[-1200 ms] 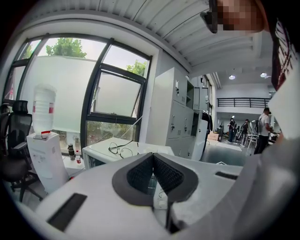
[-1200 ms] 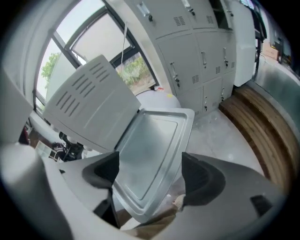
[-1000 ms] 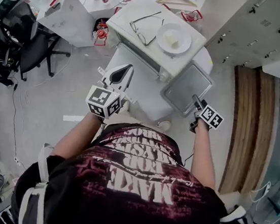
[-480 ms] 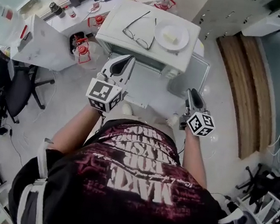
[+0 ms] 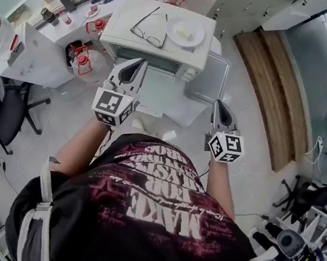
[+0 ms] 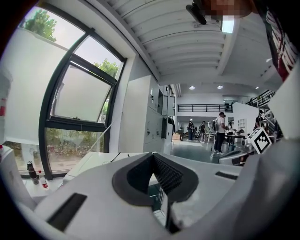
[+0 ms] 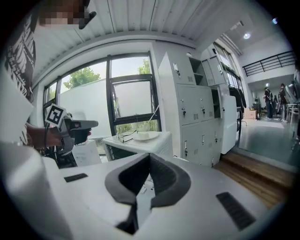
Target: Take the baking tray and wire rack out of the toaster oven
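The white toaster oven (image 5: 158, 34) stands on the floor with its door (image 5: 153, 93) folded down toward me. The grey baking tray (image 5: 209, 79) lies on the floor right of the oven, touched by neither gripper. I cannot make out the wire rack. My left gripper (image 5: 141, 62) hovers over the door's left part, before the oven mouth, shut with nothing held (image 6: 153, 155). My right gripper (image 5: 218, 104) hangs above the tray's near edge, apart from it. Its jaws have just been closing and are shut on nothing (image 7: 149, 155).
Glasses (image 5: 148, 30) and a white plate (image 5: 185, 32) rest on the oven top. Red-capped bottles (image 5: 80, 57) and a white box (image 5: 36, 56) stand left of it. A wooden step (image 5: 276, 94) and lockers (image 5: 251, 7) are at the right, an office chair (image 5: 7, 112) at the left.
The right gripper has let go of the tray's edge, risen and drawn back toward me, and its jaws have closed. The tray stays on the floor. The left gripper has shifted slightly.
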